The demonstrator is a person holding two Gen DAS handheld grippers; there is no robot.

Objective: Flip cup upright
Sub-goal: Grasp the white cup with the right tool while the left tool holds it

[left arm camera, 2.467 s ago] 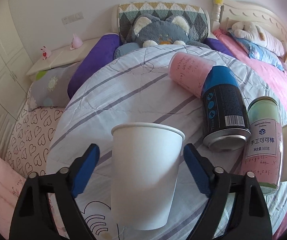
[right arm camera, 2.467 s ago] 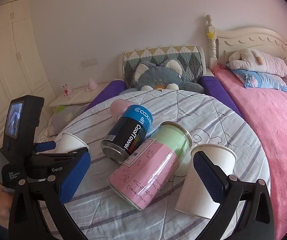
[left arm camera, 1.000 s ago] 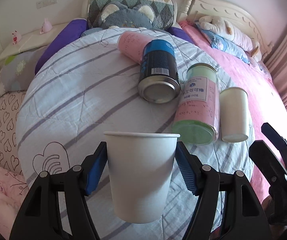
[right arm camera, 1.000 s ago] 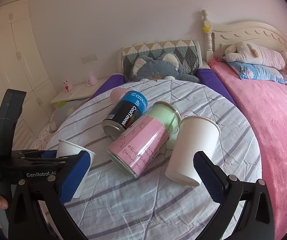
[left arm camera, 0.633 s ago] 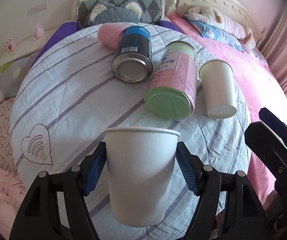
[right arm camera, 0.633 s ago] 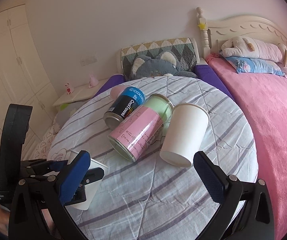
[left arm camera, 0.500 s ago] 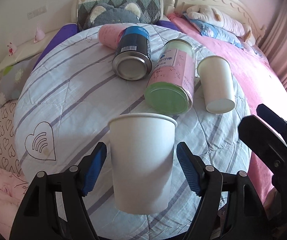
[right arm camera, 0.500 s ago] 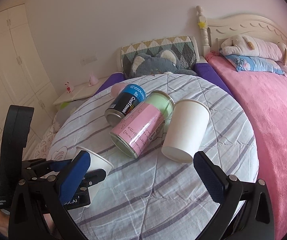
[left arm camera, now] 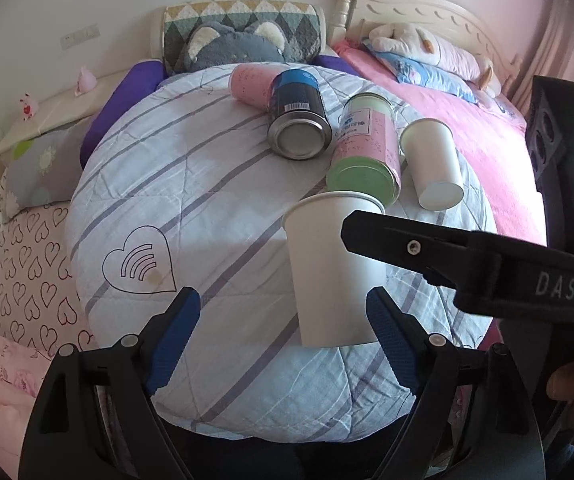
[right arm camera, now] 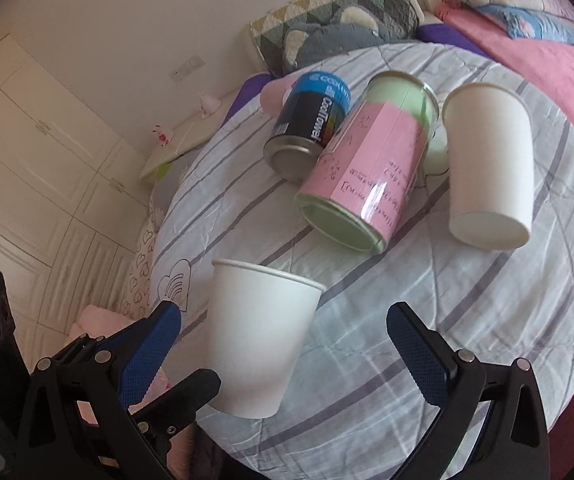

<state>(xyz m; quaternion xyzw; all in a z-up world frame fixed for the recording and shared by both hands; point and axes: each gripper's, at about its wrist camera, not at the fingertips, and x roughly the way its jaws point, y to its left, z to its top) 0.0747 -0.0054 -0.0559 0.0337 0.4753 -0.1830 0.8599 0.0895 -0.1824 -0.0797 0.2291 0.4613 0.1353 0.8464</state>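
Observation:
A white paper cup [left arm camera: 333, 268] stands upright near the front edge of the round striped table [left arm camera: 175, 176]; it also shows in the right wrist view [right arm camera: 257, 336]. My left gripper [left arm camera: 283, 340] is open, its blue pads apart from the cup, which stands off to its right. My right gripper [right arm camera: 287, 348] is open, and the cup stands between its fingers without touch. A second white cup [left arm camera: 433, 162] lies on its side at the right, also in the right wrist view [right arm camera: 489, 164].
A pink and green jar [left arm camera: 367, 152] and a black and blue can [left arm camera: 299, 114] lie on their sides behind the cups, with a pink tube [left arm camera: 249, 86] beyond. A pink bed [left arm camera: 467, 100] is at the right. Pillows and a nightstand are behind.
My left gripper let go of the upright cup, opened and drew back to the left. My right gripper swung in from the right and now straddles that cup.

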